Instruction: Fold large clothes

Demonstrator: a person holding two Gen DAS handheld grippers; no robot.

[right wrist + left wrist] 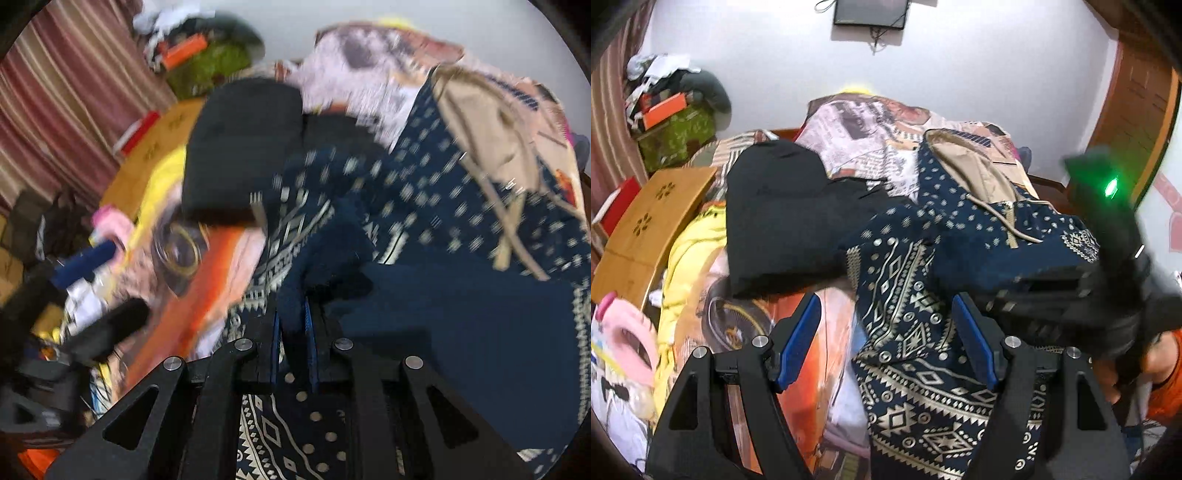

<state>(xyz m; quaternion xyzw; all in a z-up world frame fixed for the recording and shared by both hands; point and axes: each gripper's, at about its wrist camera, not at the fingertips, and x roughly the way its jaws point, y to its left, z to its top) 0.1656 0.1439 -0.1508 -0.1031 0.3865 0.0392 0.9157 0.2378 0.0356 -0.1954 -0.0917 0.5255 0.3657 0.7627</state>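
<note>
The navy patterned hoodie (923, 295) lies spread on the bed (798, 325), beside a folded black garment (775, 221). The left gripper (886, 328) hovers wide open above it, empty. The right gripper (291, 332) is clamped on a hoodie fold.

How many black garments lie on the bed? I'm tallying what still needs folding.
1: a folded black garment lies left of the navy patterned hoodie, which the right gripper pinches. Others may be hidden.
</note>
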